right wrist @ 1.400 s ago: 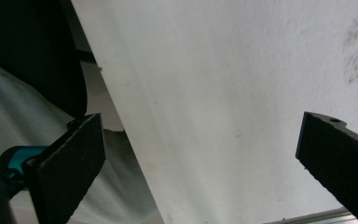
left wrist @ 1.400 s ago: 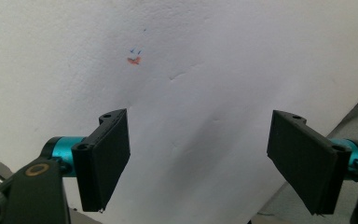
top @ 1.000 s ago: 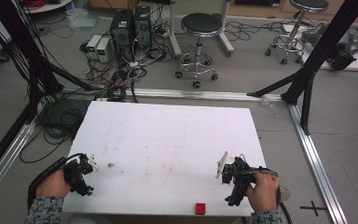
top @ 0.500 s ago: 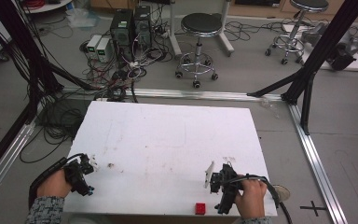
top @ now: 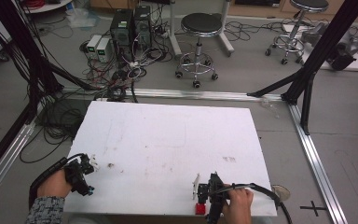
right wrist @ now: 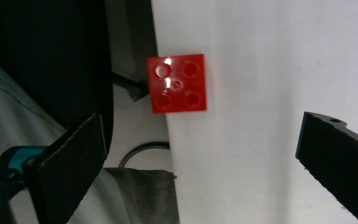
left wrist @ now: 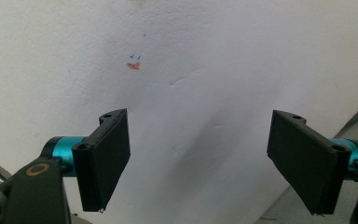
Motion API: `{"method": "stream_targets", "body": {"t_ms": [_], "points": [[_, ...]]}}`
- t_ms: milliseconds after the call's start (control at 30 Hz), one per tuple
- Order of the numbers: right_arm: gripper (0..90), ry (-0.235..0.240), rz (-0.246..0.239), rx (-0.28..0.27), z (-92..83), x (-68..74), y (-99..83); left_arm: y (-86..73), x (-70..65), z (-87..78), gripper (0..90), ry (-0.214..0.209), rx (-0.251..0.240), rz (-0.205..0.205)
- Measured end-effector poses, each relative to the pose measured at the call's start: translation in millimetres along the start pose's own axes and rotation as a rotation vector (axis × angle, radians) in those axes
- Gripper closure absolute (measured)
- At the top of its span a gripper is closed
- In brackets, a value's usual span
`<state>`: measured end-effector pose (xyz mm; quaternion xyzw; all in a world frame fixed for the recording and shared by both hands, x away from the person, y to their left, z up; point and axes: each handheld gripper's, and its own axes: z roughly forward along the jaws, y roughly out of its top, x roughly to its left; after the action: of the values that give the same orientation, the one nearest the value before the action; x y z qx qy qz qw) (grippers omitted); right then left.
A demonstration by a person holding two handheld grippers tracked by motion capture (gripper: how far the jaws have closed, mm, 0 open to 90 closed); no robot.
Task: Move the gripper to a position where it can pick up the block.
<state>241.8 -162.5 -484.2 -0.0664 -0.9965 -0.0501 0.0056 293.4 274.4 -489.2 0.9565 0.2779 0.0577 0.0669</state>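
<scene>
My right gripper [top: 201, 193] hangs over the near edge of the white surface [top: 168, 140], jaws spread wide and empty, just above the red brick [right wrist: 177, 83]. The brick lies studs up, jutting slightly past that edge. My left gripper [left wrist: 205, 163] is wide and empty near the left edge.

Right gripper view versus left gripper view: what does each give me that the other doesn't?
Right gripper view: a red brick with four studs, lying at the table edge, ahead of the open right gripper; beyond the edge, fabric and a cable. Left gripper view: a small orange and blue mark on bare table ahead of the open left gripper. Shared: white tabletop, black jaws spread wide, nothing held.
</scene>
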Motion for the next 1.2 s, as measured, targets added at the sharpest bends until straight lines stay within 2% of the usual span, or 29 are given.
{"method": "stream_targets", "body": {"t_ms": [300, 433, 567, 767, 900, 1200], "points": [[0.8, -0.015, -0.031, 0.002, 16.8, 6.5, 10.2, 0.9, -0.8, -0.3, 21.5, 0.002, 0.0, 0.001], [0.9, -0.011, -0.049, 0.033, 28.1, 7.6, 14.7, 1.6, -1.5, 0.3, 21.6, 0.002, 0.002, 0.001], [0.9, -0.012, -0.047, 0.046, 32.9, 8.8, 17.0, 1.4, -1.5, 0.0, 21.6, 0.004, 0.0, 0.0], [0.8, -0.016, -0.073, 0.048, 43.1, 14.2, 20.8, 1.9, -1.7, 0.8, 21.6, 0.0, 0.001, 0.001], [0.9, -0.009, -0.086, 0.055, 47.2, 15.6, 21.9, 1.7, -1.3, 1.8, 21.5, -0.002, 0.0, 0.003], [0.9, -0.011, -0.082, 0.057, 47.3, 16.6, 22.0, 2.2, -1.4, 2.2, 21.5, 0.0, 0.003, 0.001]]}}
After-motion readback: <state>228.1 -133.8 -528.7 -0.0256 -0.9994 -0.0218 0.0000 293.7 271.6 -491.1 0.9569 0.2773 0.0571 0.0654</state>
